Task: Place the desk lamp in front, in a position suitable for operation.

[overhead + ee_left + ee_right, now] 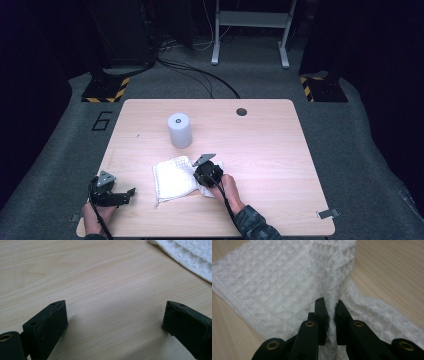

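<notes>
Pinching a raised ridge of the white waffle-weave cloth (287, 287), the right hand-held gripper (331, 308) has its jaws pressed together on the fabric, which bunches up between them and runs forward from the tips in a soft fold. From the high view this right hand-held gripper (206, 172) sits over the cloth's near right part, while most of the cloth (172, 179) spreads out to its left, lying on the wooden tabletop (265, 150), partly doubled over and still rumpled at the edges. The left hand-held gripper (117, 194) rests low on the tabletop, well apart from the other one and just short of the cloth's left edge; its own view shows the jaws spread wide with nothing between them, bare wood ahead and a corner of the cloth (187, 257) beyond and to the right of its tips. A pale grey cylinder (179, 130) stands upright farther out, beyond the cloth and not touching it. Judging by how things lie, the folding looks only begun: one side of the cloth is gripped and lifted into a crease, but no neat fold is laid flat yet. What seems left is to carry the pinched part across, smooth the layers, and perhaps bring in the idle left hand-held gripper to hold the opposite edge steady.
</notes>
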The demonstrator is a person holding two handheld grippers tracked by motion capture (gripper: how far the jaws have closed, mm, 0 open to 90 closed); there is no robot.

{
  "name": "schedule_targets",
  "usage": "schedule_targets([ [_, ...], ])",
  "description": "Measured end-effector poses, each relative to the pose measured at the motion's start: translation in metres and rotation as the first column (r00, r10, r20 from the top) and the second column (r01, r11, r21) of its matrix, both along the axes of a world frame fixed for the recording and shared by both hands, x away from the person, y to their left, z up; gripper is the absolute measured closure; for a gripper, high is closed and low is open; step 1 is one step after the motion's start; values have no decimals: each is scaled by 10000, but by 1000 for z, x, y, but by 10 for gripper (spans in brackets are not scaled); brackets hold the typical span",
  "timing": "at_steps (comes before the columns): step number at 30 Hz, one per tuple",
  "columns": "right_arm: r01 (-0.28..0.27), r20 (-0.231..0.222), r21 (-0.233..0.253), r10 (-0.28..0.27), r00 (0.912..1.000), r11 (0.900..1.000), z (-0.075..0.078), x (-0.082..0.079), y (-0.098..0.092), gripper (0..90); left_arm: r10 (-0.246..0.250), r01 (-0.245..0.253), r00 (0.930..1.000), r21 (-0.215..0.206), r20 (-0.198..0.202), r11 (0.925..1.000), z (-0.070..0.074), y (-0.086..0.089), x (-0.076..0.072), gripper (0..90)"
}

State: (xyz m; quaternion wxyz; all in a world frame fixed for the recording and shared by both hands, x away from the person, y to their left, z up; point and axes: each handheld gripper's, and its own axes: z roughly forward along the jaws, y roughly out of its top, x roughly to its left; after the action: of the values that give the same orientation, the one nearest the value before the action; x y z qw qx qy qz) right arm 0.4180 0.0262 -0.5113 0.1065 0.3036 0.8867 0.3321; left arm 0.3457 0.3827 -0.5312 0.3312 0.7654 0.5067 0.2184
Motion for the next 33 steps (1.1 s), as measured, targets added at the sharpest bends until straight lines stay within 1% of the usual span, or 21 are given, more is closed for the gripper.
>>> schedule_targets([
  [2,49,-24,95,-49,10000,9999,0,-1,0,840,-2,2,10000,-2,-2,10000,0,0,0,54],
  [3,-133,91,63,132,9999,9999,0,0,-2,841,-2,2,10000,-1,-1,10000,0,0,0,54],
  [5,-259,142,194,256,9996,9995,2,-2,-4,843,-3,3,10000,-2,-1,10000,0,0,0,54],
  [6,-356,428,259,345,9985,9990,5,-4,-5,844,-1,1,10000,-6,-2,10000,0,0,0,54],
  [8,-383,419,236,373,9984,9990,8,-6,-6,844,-5,5,10000,-1,-2,10000,0,0,0,54],
  [10,-429,611,403,403,9973,9983,12,-9,-6,845,-3,3,10000,-3,-2,10000,0,0,0,54],
  [11,-503,644,393,478,9968,9980,14,-10,-8,845,-4,4,10000,-2,-1,10000,0,0,0,54],
  [12,-428,596,511,398,9974,9978,17,-13,-8,846,-4,4,10000,-2,-2,10000,0,0,0,54],
  [15,-457,838,762,393,9957,9960,24,-15,-12,846,-5,5,10000,-1,0,10000,0,0,0,54],
  [16,-472,918,900,389,9950,9948,29,-17,-16,846,-6,6,10000,-3,-1,10000,0,0,0,54],
  [18,-436,966,956,343,9947,9945,32,-18,-17,846,-5,5,10000,-3,0,10000,0,0,0,54],
  [19,-374,987,1155,260,9948,9926,37,-20,-21,846,-3,3,10000,-4,-1,10000,0,0,0,54],
  [22,-305,1078,1255,169,9940,9916,42,-22,-26,846,-5,5,10000,-1,-2,10000,0,0,0,55],
  [23,-324,1221,1366,157,9924,9901,48,-23,-31,846,-1,1,10000,-5,0,10000,0,0,0,54],
  [24,-228,1226,1487,44,9924,9886,51,-24,-33,846,-3,3,10000,-2,1,10000,0,0,0,55],
  [26,-251,1261,1489,62,9920,9885,54,-25,-35,846,-6,6,10000,-1,-2,10000,0,0,0,55],
  [27,-175,1307,1619,-39,9914,9867,56,-27,-37,846,-5,5,10000,-3,-2,10000,0,0,0,55],
  [30,-89,1580,1793,-198,9872,9838,66,-32,-48,846,-4,4,10000,-2,0,10000,0,0,0,55],
  [31,-13,1553,1808,-272,9875,9835,69,-34,-51,846,-4,4,10000,-2,0,10000,0,0,0,55],
  [32,-27,1686,1842,-289,9853,9829,71,-35,-53,846,-4,4,10000,-1,0,10000,0,0,0,55],
  [33,57,1667,1902,-380,9853,9817,74,-37,-56,846,-3,3,10000,-1,0,10000,0,0,0,55],
])
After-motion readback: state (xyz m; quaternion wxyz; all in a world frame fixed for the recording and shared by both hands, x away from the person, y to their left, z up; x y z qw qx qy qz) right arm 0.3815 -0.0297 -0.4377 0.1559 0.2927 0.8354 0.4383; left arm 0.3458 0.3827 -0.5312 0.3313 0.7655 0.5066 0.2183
